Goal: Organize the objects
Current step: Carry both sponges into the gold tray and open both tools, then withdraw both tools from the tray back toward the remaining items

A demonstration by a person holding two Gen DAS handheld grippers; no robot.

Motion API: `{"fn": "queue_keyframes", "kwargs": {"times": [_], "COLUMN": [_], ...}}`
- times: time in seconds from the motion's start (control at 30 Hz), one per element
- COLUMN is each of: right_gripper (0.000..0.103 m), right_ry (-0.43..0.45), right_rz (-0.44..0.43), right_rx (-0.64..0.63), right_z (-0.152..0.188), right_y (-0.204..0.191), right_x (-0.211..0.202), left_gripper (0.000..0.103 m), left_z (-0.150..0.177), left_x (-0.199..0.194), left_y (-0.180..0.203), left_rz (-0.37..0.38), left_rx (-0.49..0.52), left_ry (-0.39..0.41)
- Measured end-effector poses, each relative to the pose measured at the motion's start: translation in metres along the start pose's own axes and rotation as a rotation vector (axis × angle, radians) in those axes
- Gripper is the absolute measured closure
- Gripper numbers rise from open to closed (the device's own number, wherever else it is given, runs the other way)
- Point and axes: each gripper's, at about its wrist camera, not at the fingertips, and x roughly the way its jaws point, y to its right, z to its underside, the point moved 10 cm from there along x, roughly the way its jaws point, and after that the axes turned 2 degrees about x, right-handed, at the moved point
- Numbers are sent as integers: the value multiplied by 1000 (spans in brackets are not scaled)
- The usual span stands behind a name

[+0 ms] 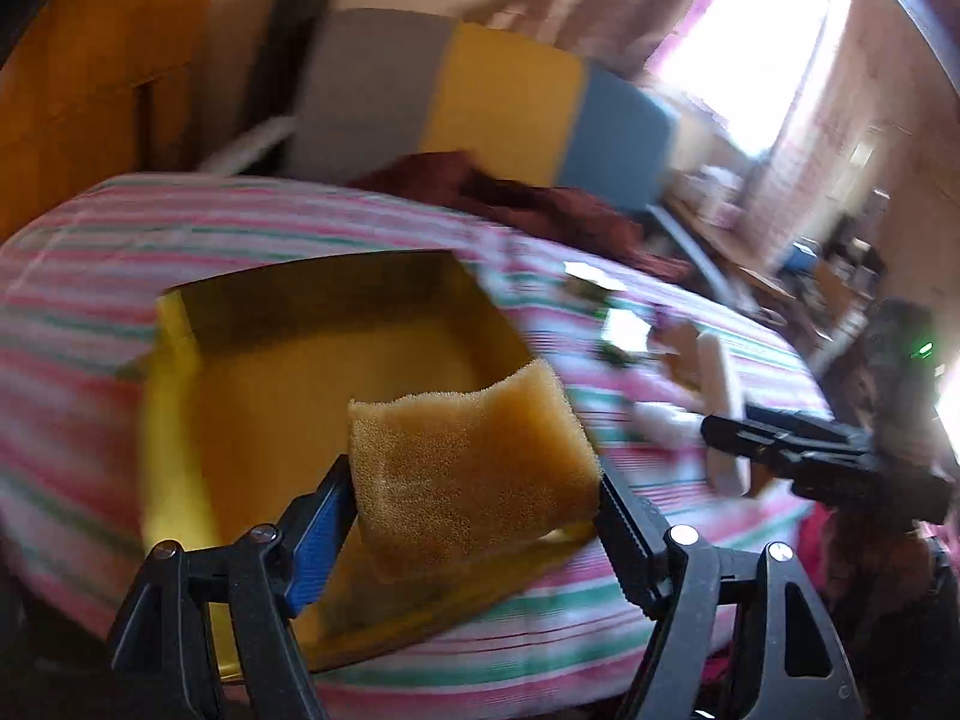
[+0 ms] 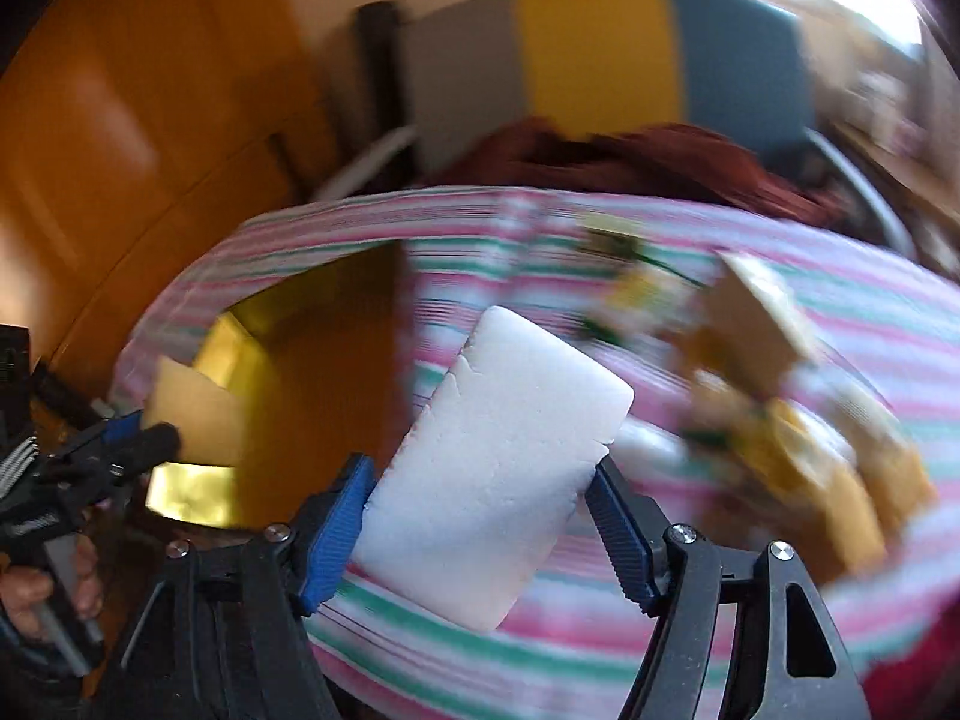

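While left fingers (image 1: 474, 498) clamp tan sponge (image 1: 468, 474) over yellow box (image 1: 180, 360), right fingers (image 2: 480, 492) pinch white sponge (image 2: 498, 462)

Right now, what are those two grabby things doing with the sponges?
A person is tidying things on a striped bed. The left tool grips a yellow sponge just above an open yellow box. The right tool grips a white sponge over the bedcover, beside that box. More small things lie jumbled farther right on the bed, too blurred to name.
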Motion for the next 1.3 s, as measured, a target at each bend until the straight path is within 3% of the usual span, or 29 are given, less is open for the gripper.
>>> {"fn": "queue_keyframes", "kwargs": {"times": [0.2, 0.37, 0.43, 0.6, 0.8, 0.97, 1.3], "right_gripper": [29, 23, 16, 10, 1, 0, 0], "right_ry": [-63, -172, -216, -214, -122, -33, 41], "right_rz": [-100, -185, -243, -254, -173, -115, -53], "right_rx": [-161, -272, -296, -257, -221, -222, -256], "right_z": [-9, 10, 25, 37, 25, 10, 7], "right_y": [-92, -148, -165, -158, -135, -128, -121], "right_x": [59, 105, 111, 104, 79, 58, 39], "left_gripper": [23, 18, 16, 16, 17, 17, 24], "left_z": [25, 40, 39, 28, 9, 0, -1], "left_x": [3, -2, -8, -21, -39, -50, -44], "left_y": [-61, -83, -90, -103, -93, -81, -53], "left_rz": [-148, -188, -179, -204, -261, -307, -325], "left_rx": [-95, -147, -170, -215, -198, -172, -75], "left_ry": [-45, -48, -26, 31, 100, 148, 143]}}
